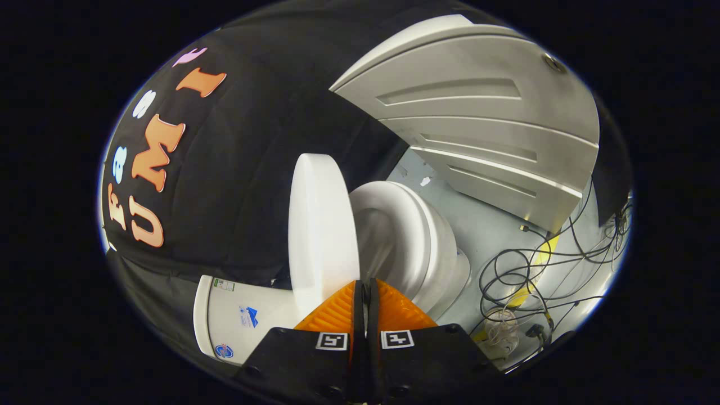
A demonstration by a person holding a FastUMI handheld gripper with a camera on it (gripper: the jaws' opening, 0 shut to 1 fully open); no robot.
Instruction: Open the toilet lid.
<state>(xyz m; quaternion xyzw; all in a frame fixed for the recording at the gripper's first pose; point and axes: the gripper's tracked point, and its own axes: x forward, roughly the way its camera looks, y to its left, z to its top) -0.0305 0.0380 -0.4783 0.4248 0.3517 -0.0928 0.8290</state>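
White toilet lid raised off bowl, hand-held gripper closed, empty

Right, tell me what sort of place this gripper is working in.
Probably a mock bathroom set up in a recording booth. A white ceramic toilet stands with its white oval lid raised, a pale panelled door beyond it, and loose black cables on the floor. The gripper is shut, fingers together near the lid.

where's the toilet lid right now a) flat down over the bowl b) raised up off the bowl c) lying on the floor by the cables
b: the lid stands raised off the bowl, whose rim lies uncovered, just ahead of the tongs, whose fingers sit together with nothing between them.
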